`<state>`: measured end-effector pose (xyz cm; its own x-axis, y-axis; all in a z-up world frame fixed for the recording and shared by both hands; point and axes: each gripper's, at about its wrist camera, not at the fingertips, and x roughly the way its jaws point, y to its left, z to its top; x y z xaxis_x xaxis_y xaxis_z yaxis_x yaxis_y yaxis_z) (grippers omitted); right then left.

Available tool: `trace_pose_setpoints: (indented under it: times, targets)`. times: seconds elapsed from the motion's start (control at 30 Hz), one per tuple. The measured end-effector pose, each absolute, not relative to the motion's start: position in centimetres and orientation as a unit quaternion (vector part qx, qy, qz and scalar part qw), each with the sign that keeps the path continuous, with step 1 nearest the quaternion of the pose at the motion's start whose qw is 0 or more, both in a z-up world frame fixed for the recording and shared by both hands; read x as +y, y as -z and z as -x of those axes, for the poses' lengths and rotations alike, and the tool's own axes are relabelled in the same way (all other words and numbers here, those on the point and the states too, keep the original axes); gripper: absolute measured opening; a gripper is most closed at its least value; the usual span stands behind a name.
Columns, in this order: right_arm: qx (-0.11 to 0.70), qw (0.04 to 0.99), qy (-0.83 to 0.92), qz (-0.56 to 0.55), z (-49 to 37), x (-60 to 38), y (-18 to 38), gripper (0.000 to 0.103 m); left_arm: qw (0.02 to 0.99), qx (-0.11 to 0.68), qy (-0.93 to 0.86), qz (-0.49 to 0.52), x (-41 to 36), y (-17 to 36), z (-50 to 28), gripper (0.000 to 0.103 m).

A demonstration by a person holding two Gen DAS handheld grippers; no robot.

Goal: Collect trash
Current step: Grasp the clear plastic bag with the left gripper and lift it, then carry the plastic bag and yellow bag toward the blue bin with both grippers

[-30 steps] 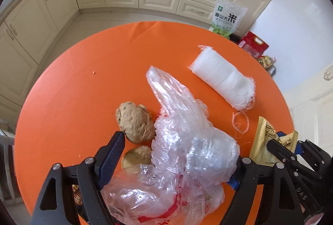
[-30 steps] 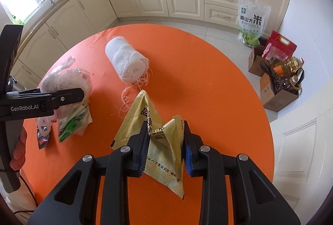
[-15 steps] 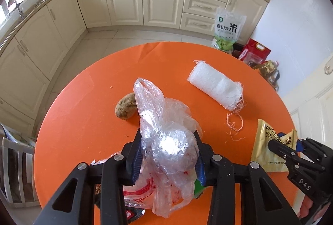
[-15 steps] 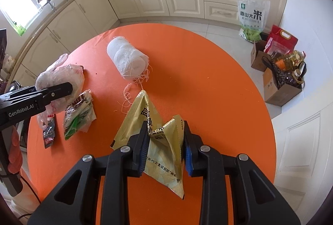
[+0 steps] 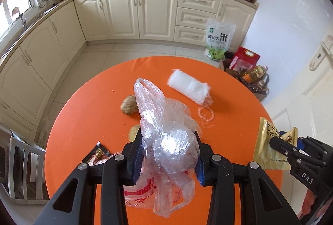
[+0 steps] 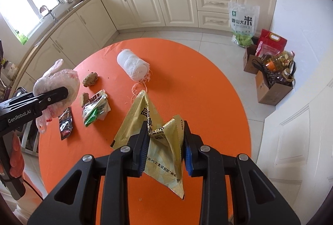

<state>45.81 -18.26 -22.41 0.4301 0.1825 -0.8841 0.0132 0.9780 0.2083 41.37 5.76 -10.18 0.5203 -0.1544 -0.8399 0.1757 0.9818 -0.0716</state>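
Orange round table (image 5: 87,112) sitting in cream-cabinet kitchen. Left gripper (image 5: 168,154) clenching plastic bag (image 5: 172,146), now lifting higher, mid-frame; right gripper (image 6: 164,148) gripping gold wrapper (image 6: 162,141), unchanged.

Table (image 6: 208,87) is bright orange. The bag (image 5: 172,141) is clear plastic with red print low down, and the wrapper (image 6: 164,141) is shiny gold with dark lettering. White gauze roll (image 6: 133,64), brown lumps (image 6: 90,79), a green-and-white packet (image 6: 95,108), cream cabinets (image 5: 145,15).
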Motion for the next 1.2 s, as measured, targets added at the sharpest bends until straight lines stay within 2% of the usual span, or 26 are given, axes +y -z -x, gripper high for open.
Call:
trace_pose_setpoints:
  times: [0.2,0.53,0.83,1.2]
  targets:
    - [0.518,0.849,-0.018,-0.101,-41.6,-21.3,20.1,0.029,0.871,0.471,0.135,-0.031,2.8,8.6,-36.6,0.037]
    - [0.502,0.853,0.066,-0.128,-32.9,-29.8,17.6,0.029,0.851,0.463,0.234,-0.079,-7.1,7.6,-30.8,0.037]
    - [0.502,0.836,0.151,-0.162,-25.9,-37.5,17.9,0.029,0.812,0.478,0.310,-0.127,-16.8,10.1,-30.1,0.037]
    - [0.515,0.808,0.225,-0.176,-21.6,-42.6,21.5,0.029,0.764,0.510,0.346,-0.193,-27.3,14.6,-31.4,0.037]
